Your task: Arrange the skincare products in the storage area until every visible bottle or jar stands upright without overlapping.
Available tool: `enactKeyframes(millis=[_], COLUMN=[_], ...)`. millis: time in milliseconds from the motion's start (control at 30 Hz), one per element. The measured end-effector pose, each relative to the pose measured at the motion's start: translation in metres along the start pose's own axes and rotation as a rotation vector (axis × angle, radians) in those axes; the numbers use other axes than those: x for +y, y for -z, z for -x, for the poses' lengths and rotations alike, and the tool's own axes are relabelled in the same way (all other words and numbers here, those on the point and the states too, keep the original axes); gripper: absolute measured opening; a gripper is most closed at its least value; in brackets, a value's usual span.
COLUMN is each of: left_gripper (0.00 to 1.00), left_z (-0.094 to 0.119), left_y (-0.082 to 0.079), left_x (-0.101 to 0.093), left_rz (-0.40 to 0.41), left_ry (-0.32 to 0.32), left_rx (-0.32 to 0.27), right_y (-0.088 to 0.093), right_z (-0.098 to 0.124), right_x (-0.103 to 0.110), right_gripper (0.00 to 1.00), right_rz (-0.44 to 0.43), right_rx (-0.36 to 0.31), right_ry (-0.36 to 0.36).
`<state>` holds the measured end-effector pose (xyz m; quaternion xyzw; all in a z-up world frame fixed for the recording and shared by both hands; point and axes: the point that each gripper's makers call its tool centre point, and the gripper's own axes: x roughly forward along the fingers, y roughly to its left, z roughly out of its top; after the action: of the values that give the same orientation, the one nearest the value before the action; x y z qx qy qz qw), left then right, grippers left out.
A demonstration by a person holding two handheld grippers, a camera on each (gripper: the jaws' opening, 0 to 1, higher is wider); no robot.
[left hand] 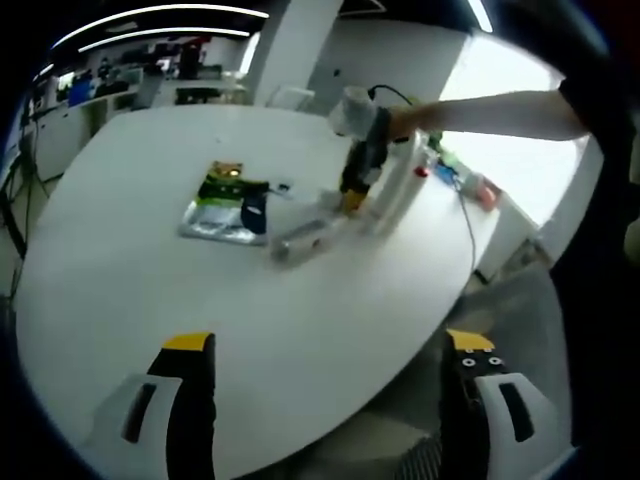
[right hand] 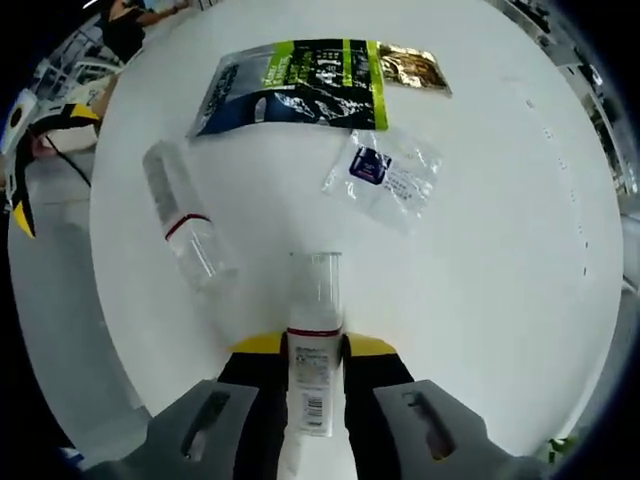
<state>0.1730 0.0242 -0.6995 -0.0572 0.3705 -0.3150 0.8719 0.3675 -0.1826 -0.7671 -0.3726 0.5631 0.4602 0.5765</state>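
My right gripper [right hand: 314, 348] is shut on a clear bottle with a white label [right hand: 315, 285], held low over the white table [right hand: 500, 250] with its cap pointing away from the camera. A second clear bottle with a red band [right hand: 180, 225] lies on its side just to the left. In the left gripper view this lying bottle [left hand: 298, 238] shows near the table's middle, with the right gripper [left hand: 352, 190] right beside it on a person's outstretched arm. My left gripper [left hand: 330, 345] hangs open over the table's near edge, far from the bottles, holding nothing.
A green and black pouch [right hand: 295, 85], a gold packet [right hand: 412, 68] and a small clear sachet [right hand: 385, 175] lie flat beyond the bottles. The pouch [left hand: 225, 200] sits left of the right gripper. Small items and a cable [left hand: 465, 185] lie at the table's far right edge.
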Motion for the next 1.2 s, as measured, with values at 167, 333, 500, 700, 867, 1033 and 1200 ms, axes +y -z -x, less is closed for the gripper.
enactKeyframes(millis=[167,333,500,700,867,1033,1200], left_gripper=[0.89,0.89,0.89,0.88,0.88,0.88,0.88], left_z=[0.000,-0.001,-0.001,-0.001,-0.001,0.000,0.000], left_y=[0.001,0.002,0.000,0.000,0.000,-0.001,-0.003], left_x=[0.001,0.001,0.001,-0.001,-0.003,-0.006,-0.009], left_rz=[-0.005,-0.013,-0.013,-0.025,-0.037,-0.049,-0.067], left_ry=[0.000,0.003,0.003,0.006,0.010,0.014,0.026], left_rx=[0.003,0.004,-0.002,-0.003,-0.002,-0.003,-0.006], right_y=[-0.007,-0.010,-0.008,-0.005,-0.005,0.003,0.010], right_z=[0.006,0.024,0.035,0.047,0.076,0.099,0.120], right_x=[-0.006,-0.013,-0.016,-0.023,-0.036,-0.036,-0.042], right_gripper=[0.19,0.19,0.19,0.19,0.19,0.19,0.19], right_rz=[0.019,0.017,0.001,-0.024,-0.049,-0.064,-0.122], right_rx=[-0.042,-0.065,-0.092,-0.131,-0.210,-0.263,-0.349], right_ry=[0.003,0.033,0.059,0.101,0.196,0.258,0.324])
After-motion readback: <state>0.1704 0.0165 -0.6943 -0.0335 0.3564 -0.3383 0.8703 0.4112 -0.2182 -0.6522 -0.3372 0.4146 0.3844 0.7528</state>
